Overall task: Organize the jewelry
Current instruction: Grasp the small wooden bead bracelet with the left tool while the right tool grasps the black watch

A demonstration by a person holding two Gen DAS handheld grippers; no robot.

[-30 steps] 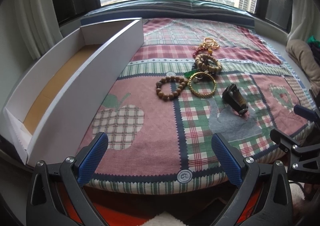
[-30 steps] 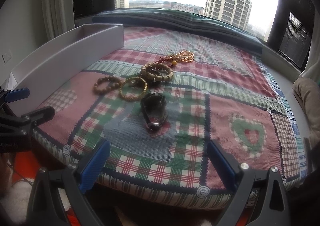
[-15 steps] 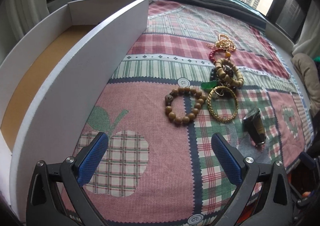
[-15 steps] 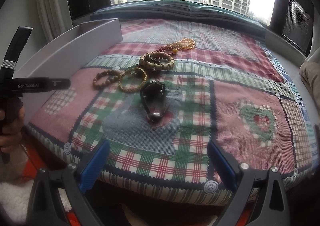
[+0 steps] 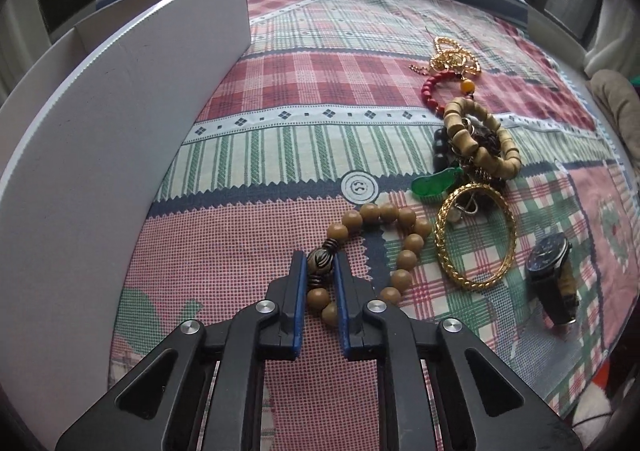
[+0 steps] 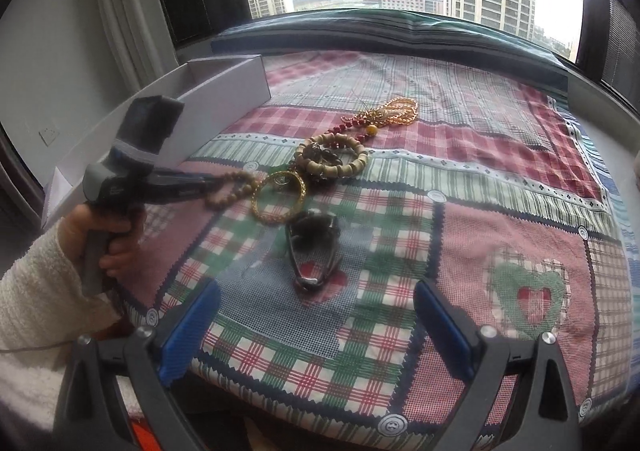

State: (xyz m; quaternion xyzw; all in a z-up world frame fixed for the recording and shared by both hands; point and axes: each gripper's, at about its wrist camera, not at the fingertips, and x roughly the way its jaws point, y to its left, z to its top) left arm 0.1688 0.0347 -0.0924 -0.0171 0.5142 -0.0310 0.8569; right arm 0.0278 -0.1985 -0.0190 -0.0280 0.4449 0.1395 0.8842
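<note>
My left gripper (image 5: 319, 269) is shut on the brown wooden bead bracelet (image 5: 404, 241), its jaws pinching the carved dark bead and the beads behind it on the patchwork cloth. The bracelet also shows in the right wrist view (image 6: 232, 189), where the left gripper (image 6: 208, 185) reaches it. A gold bangle (image 5: 474, 235), a chunky tan bead bracelet (image 5: 480, 139), a green pendant (image 5: 436, 181), a red bead string (image 5: 432, 89), a gold chain (image 5: 454, 57) and a black watch (image 5: 554, 275) lie to the right. My right gripper (image 6: 316, 325) is open and empty, near the watch (image 6: 314, 249).
A long white cardboard box (image 5: 120, 123) with an open top lies along the left side of the cloth; it also shows in the right wrist view (image 6: 224, 99). The cloth's front edge (image 6: 360, 411) runs below my right gripper. Windows stand behind.
My left gripper has moved forward and down to the brown bead bracelet and closed on it. The right gripper stayed open and barely shifted.
</note>
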